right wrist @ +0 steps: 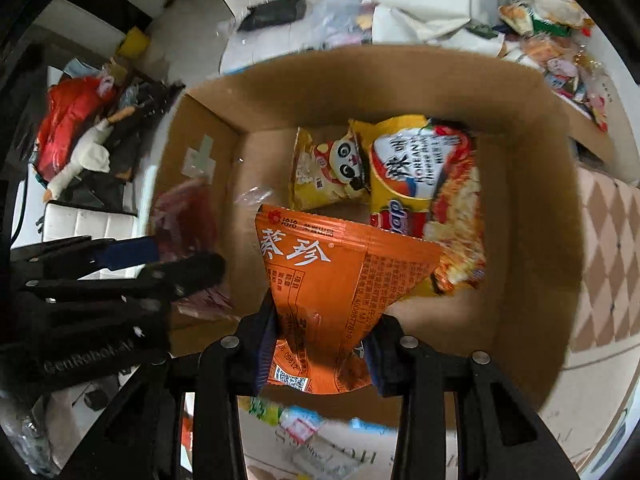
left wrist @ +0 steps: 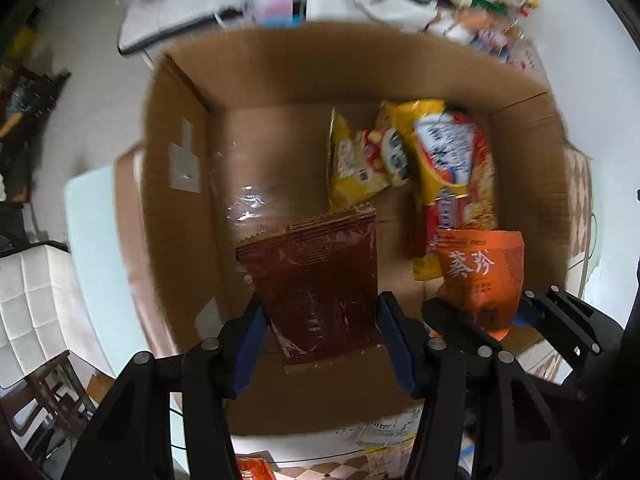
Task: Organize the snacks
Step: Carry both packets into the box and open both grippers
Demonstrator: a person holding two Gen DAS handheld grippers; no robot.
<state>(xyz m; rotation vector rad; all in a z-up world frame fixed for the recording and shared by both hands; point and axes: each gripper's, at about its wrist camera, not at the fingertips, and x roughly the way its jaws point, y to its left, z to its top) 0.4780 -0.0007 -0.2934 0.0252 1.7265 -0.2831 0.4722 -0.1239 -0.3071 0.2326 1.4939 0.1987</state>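
An open cardboard box [left wrist: 280, 76] [right wrist: 532, 216] lies below both grippers. My left gripper [left wrist: 320, 316] is shut on a dark red snack packet [left wrist: 320, 280] and holds it over the box's left half. My right gripper [right wrist: 320, 344] is shut on an orange snack packet [right wrist: 324, 280] over the box's right half; this packet [left wrist: 480, 276] and the right gripper [left wrist: 480, 320] also show in the left wrist view. A yellow panda snack bag [left wrist: 360, 160] [right wrist: 328, 168] and a yellow-red noodle pack [left wrist: 452, 172] [right wrist: 428, 188] lie on the box floor at the back right.
A pile of loose snack packets [left wrist: 484, 4] [right wrist: 552, 32] lies beyond the box's far right corner. White cloth and a dark object [right wrist: 276, 12] lie behind the box. A stuffed goose [right wrist: 84, 156] and red bag sit at the left. A checked floor [right wrist: 608, 264] is at the right.
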